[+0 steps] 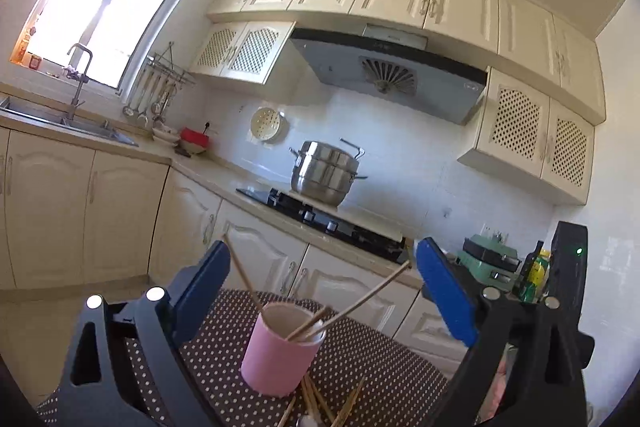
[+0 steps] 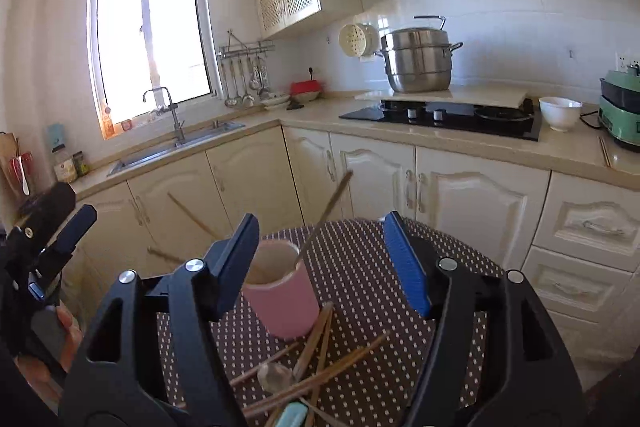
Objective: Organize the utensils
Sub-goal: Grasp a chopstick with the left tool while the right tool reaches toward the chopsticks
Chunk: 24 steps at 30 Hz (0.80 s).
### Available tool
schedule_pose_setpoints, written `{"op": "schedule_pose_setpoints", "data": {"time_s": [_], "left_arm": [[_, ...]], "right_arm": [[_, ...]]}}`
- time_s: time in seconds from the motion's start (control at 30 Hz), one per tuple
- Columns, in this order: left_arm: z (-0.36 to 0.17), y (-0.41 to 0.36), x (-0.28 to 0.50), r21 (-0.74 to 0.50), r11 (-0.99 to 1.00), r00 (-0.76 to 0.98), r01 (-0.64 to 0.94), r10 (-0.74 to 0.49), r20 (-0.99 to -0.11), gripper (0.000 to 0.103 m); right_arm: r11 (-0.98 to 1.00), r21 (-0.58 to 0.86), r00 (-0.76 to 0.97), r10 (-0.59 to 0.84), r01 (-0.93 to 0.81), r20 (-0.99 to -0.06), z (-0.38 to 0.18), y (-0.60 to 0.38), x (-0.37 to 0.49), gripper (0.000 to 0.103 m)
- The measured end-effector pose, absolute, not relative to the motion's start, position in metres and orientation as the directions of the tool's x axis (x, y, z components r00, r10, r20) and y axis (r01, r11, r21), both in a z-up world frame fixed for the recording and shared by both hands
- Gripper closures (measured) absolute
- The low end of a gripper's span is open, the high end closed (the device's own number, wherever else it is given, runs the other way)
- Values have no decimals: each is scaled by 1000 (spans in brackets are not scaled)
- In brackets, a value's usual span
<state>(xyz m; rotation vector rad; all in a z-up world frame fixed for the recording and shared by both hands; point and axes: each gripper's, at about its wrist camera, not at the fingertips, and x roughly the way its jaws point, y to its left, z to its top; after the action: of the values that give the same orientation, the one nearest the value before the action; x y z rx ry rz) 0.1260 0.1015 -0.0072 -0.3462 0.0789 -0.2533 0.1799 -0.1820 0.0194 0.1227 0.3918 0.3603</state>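
Right gripper hung open w/ nothing between jaws, just above loose chopsticks lying fanned on dotted tablecloth, long axes mostly pointing away toward pink cup. Left gripper also open, empty, farther back. Only right view showed a spoon in the pile.

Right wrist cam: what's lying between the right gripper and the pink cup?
In the right wrist view, loose chopsticks and a spoon lie on the dotted cloth between the open right gripper and the pink cup.
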Motion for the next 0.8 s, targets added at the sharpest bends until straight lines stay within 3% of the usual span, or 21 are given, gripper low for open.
{"op": "schedule_pose_setpoints", "data": {"time_s": [0.4,0.5,0.53,0.63,0.8], "left_arm": [[-99,91,157,-267,936,739,228,-345,-578,11],[-120,84,175,-235,944,650,231,-330,-685,25],[-126,82,181,-220,950,626,222,-312,-715,37],[-145,77,198,-188,960,536,207,-272,-799,51],[-160,65,212,-113,969,481,219,-208,-852,58]], "right_arm": [[926,120,719,356,-359,-597,-51,-164,165,38],[922,103,664,343,-374,-664,-66,-159,169,38],[922,98,650,337,-375,-682,-71,-158,170,38],[924,126,609,335,-360,-719,-82,-160,174,38],[921,189,524,354,-341,-774,-103,-165,184,39]]}}
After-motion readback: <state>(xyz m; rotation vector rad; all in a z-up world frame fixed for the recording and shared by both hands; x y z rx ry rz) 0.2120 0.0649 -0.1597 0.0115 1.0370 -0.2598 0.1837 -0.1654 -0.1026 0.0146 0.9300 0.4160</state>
